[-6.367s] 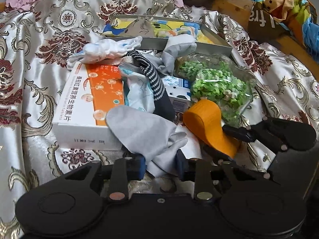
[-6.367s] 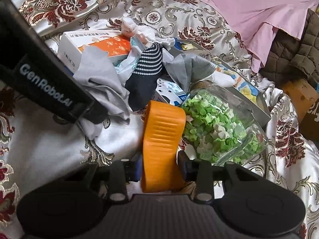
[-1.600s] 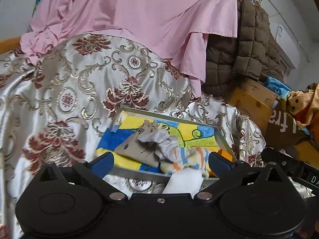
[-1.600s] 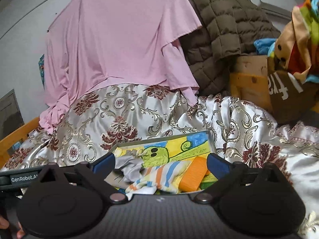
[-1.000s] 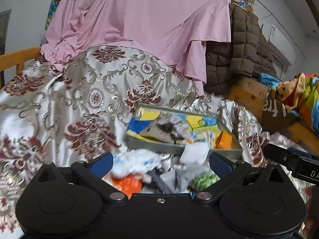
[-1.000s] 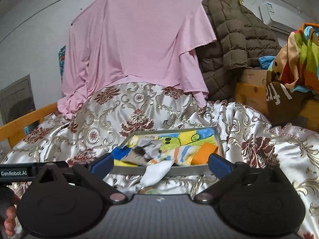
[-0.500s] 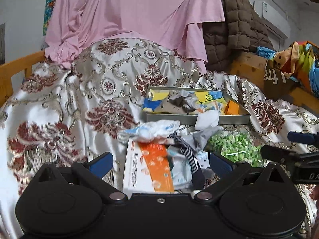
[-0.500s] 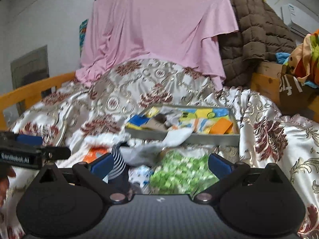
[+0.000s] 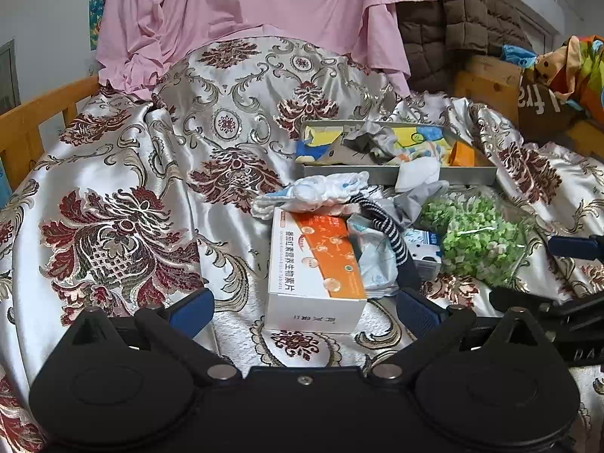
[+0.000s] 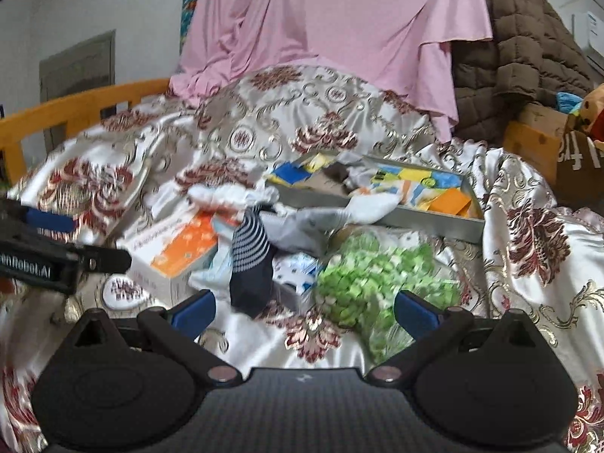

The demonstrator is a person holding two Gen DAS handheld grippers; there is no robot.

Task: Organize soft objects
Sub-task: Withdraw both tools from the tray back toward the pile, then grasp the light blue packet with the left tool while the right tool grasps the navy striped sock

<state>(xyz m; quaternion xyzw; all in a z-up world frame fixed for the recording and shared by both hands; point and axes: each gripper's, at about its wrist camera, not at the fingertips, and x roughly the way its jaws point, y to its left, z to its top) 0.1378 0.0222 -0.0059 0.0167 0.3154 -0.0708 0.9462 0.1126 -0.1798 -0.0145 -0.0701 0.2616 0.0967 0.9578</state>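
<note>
— Hovering over a brocade bedspread [image 9: 124,173], my left gripper [image 9: 305,307] has its blue pads spread wide and holds nothing. What lies ahead?

— At twelve o'clock, just beyond the pads, an orange-and-white box [image 9: 315,268]. A striped sock [image 9: 389,232] drapes at its one o'clock side over a pale bag [image 9: 375,260]. A white cloth [image 9: 321,190] touches the box's far end.

— And the tray?

— Metal tray [image 9: 445,175] farther out at one o'clock, holding a grey cloth [image 9: 368,141] and an orange piece [image 9: 462,153]. A white rag [image 9: 417,171] hangs over its near wall.

— My right gripper [image 10: 305,307]?

— Pads apart too, empty. The sock [image 10: 253,260] sits at twelve o'clock, a bag of green bits [image 10: 377,279] at one o'clock, touching a small blue-and-white box [image 10: 298,268]. The tray [image 10: 434,221] lies beyond. The left gripper [image 10: 75,241] shows at nine o'clock.
</note>
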